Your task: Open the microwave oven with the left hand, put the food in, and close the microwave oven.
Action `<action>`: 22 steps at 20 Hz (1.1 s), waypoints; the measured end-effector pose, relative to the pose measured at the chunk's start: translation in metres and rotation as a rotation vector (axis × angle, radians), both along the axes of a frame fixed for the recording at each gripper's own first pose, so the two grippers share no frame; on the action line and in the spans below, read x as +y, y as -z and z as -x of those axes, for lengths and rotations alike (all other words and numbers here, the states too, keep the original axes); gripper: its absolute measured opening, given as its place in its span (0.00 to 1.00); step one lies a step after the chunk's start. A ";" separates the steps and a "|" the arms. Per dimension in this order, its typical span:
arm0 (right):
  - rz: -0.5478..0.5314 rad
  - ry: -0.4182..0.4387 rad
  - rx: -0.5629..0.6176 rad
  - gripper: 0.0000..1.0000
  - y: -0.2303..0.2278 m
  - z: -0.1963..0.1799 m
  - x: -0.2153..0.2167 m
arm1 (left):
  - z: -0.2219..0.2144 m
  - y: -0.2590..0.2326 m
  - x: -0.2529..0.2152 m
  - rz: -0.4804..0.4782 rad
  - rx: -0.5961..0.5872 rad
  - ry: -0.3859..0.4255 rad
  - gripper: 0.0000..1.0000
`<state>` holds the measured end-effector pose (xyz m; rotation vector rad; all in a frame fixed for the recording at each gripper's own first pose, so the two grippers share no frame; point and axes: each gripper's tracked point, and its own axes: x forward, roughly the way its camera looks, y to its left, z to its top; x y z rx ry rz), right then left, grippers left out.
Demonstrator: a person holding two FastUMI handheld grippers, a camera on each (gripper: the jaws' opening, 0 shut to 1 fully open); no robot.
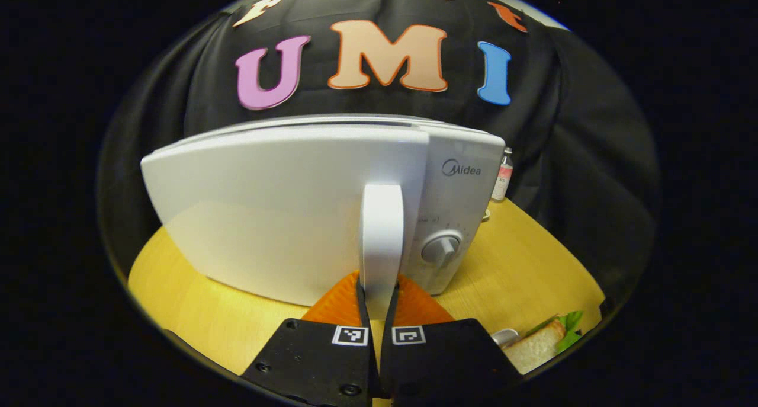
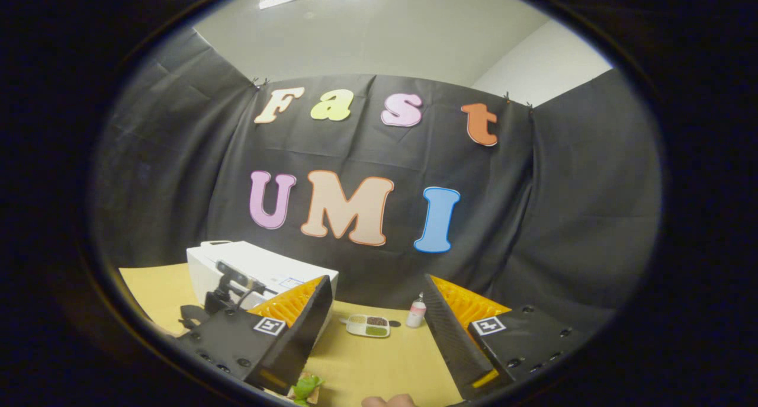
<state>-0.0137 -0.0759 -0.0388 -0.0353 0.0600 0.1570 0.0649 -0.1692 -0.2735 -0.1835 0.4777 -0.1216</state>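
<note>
Left gripper closed on the microwave's door handle, one finger on each side of the white vertical bar, low on its length. Right gripper spread wide, holding nothing, raised above the counter.

Step in hand, by the look of it: pulling the door open. Best done by keeping the pinch firm and swinging the hand along an arc about the hinge on the door's far left edge, not hauling straight back, so the fingers do not slide off the smooth bar. Worth watching that the light oven does not drag across the counter with the pull. Door wide enough open before letting go, so the food passes in freely.

Microwave oven standing on the yellow counter against the black cloth: white, glossy, with a plain blank door and a round knob on the narrow panel to the right of the handle. Door seemingly flush or barely cracked; hard to tell which. Food, a sandwich with green leaf at its edge, lying on the counter to the right, near the left gripper. Small bottle just behind the oven's right corner, a small divided dish farther along the counter.
</note>
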 end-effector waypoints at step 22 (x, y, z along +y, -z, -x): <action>-0.013 0.033 0.116 0.96 0.042 0.024 0.107 | 0.210 0.019 0.211 -0.125 0.209 0.039 0.00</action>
